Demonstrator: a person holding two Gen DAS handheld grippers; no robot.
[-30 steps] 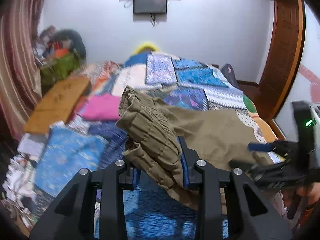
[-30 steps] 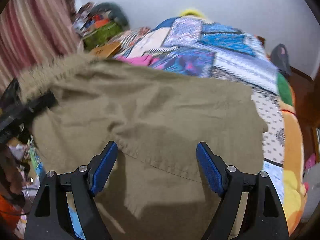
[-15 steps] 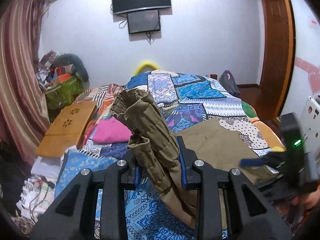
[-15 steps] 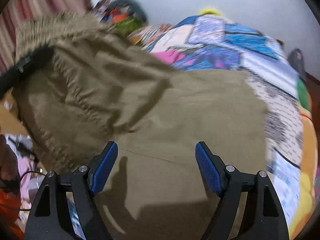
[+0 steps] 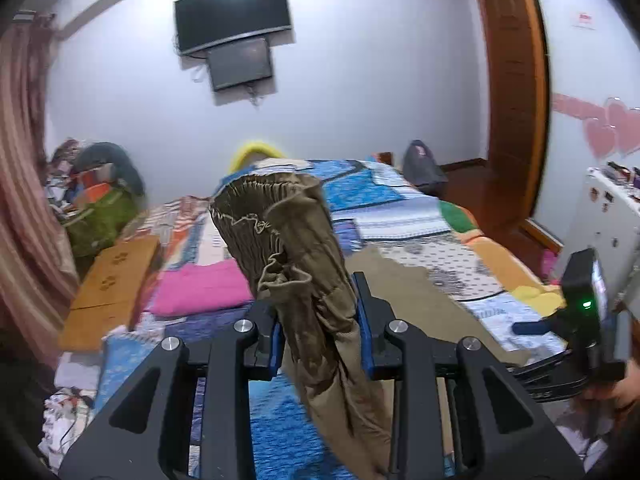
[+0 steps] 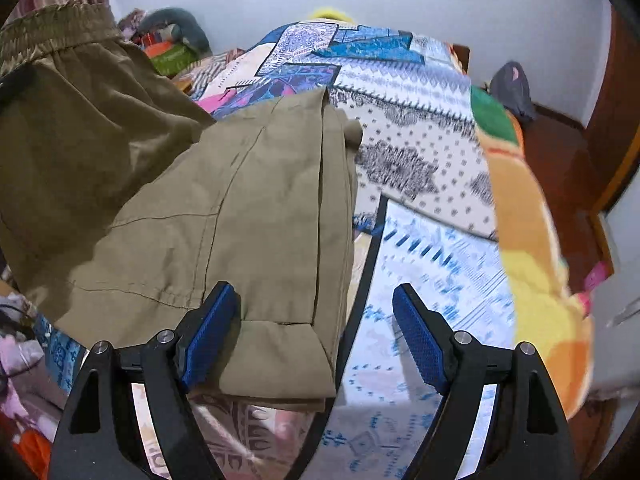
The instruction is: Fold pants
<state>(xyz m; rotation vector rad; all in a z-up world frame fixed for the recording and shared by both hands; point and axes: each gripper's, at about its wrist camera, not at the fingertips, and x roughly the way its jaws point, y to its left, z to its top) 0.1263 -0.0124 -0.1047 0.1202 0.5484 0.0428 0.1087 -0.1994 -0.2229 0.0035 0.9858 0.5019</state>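
Note:
The olive-khaki pants [image 6: 224, 208] lie partly on the patchwork bed, legs stretched toward the far end. My left gripper [image 5: 320, 332] is shut on the bunched elastic waistband [image 5: 276, 216] and holds it up off the bed; the fabric hangs down between its blue pads. In the right wrist view that lifted waistband [image 6: 52, 28] rises at the upper left. My right gripper [image 6: 316, 336] stands open low over the near right hem of the pants [image 6: 280, 344]; its left pad lies against the cloth, its right pad over bare quilt. The right gripper [image 5: 532, 328] also shows at the right of the left wrist view.
The bed's patchwork quilt [image 6: 420, 128] reaches to the far wall. A pink folded cloth [image 5: 200, 288] and a wooden lap board [image 5: 112, 276] lie at the left. Clutter piles up in the far left corner [image 5: 100, 192]. A dark bag [image 6: 512, 84] sits on the floor at right.
My left gripper has lifted the waistband higher and drawn it up and back. My right gripper has slid right, from over the middle of the pants to their right hem edge.

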